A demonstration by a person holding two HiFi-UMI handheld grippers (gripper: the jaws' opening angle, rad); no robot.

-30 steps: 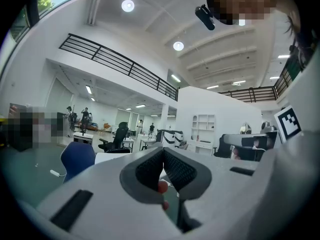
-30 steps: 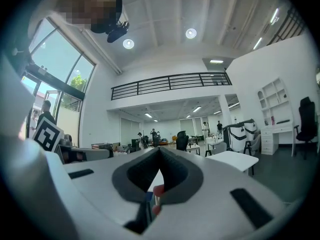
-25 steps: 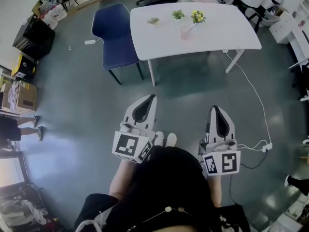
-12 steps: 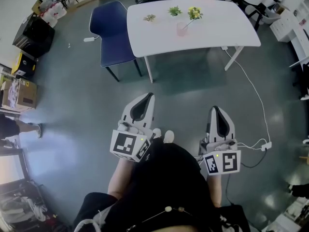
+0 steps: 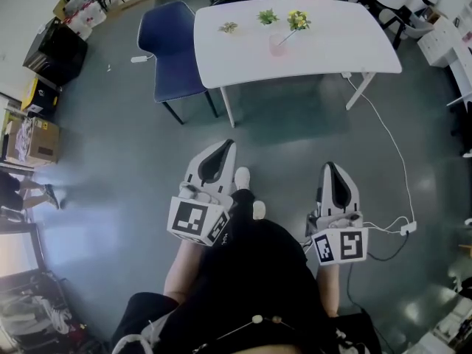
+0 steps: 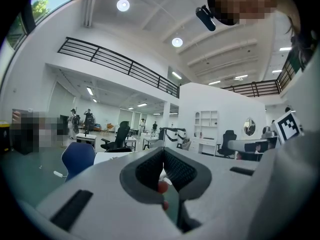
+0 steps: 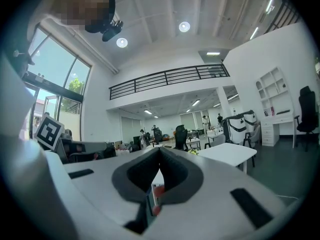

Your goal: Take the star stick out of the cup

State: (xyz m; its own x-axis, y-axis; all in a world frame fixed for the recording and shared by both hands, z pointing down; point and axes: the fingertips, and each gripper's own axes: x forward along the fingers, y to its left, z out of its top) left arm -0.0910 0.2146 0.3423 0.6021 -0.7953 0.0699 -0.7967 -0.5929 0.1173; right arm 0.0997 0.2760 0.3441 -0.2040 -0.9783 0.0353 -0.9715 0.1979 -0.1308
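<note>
Step in hand: approach, nothing grasped yet. Left gripper and right gripper both hang low in front of the person's body, over bare floor. Both have their jaws pressed together with nothing between them, as each gripper view confirms.

The cup, pinkish, sits on the white surface at 12 o'clock, well apart from both grippers. The star stick leans out of it toward 1 o'clock. Its yellow head is too small to make out the shape.

Two small green plants sit near the cup at 10–11 o'clock. The blue chair stands at the surface's left end.

Next, I'd say:
- Walk up to the surface.
- Spread one gripper's jaws, probably the right.
- Pinch the stick above the rim and lift along its lean so the cup doesn't tip.
</note>
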